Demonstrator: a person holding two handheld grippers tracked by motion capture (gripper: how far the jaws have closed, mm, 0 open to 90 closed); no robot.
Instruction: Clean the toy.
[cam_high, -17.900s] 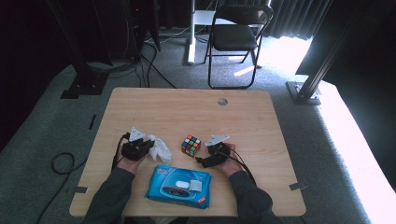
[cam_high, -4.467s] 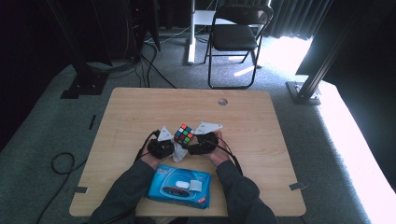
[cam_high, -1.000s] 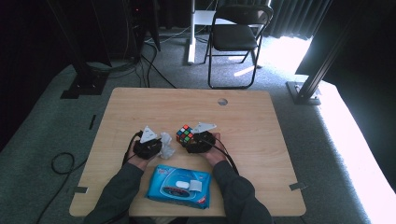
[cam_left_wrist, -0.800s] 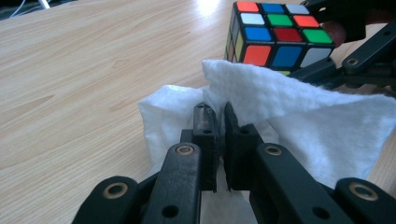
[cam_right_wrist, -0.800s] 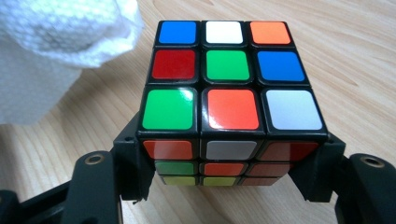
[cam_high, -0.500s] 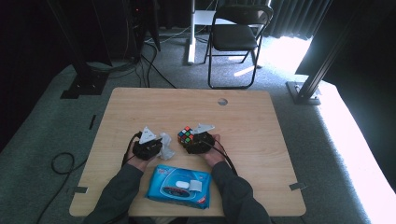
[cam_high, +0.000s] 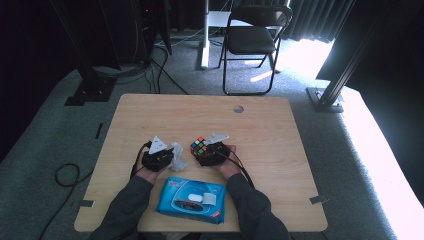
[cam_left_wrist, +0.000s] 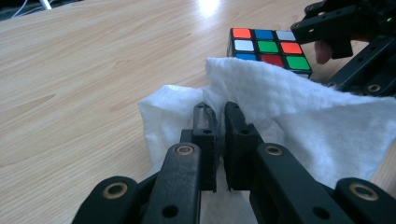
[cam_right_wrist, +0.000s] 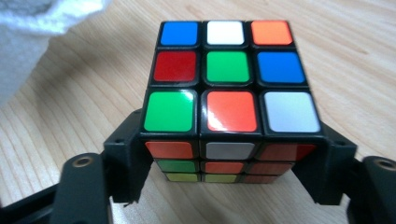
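A scrambled Rubik's cube (cam_high: 200, 146) (cam_right_wrist: 229, 93) stands on the wooden table (cam_high: 280, 150). My right gripper (cam_high: 204, 152) (cam_right_wrist: 231, 172) has one jaw on each side of the cube's near face. Its jaws have just been opening and now sit close against the cube's sides without squeezing it. My left gripper (cam_high: 171, 158) (cam_left_wrist: 220, 116) is shut on a crumpled white wipe (cam_high: 178, 155) (cam_left_wrist: 280, 102). It is held just left of the cube (cam_left_wrist: 266, 46), and the wipe's far edge almost reaches it. A corner of the wipe (cam_right_wrist: 28, 28) shows in the right gripper view.
A blue packet of wipes (cam_high: 192, 199) lies at the table's near edge between the person's forearms. A round hole (cam_high: 238, 108) is in the table's far side. Beyond the table stand a folding chair (cam_high: 255, 35) and cables on the carpet.
A few seconds ago the wipe was pressed against the cube; the left gripper has since drawn it back to the left. Over the last second both hands have barely moved.
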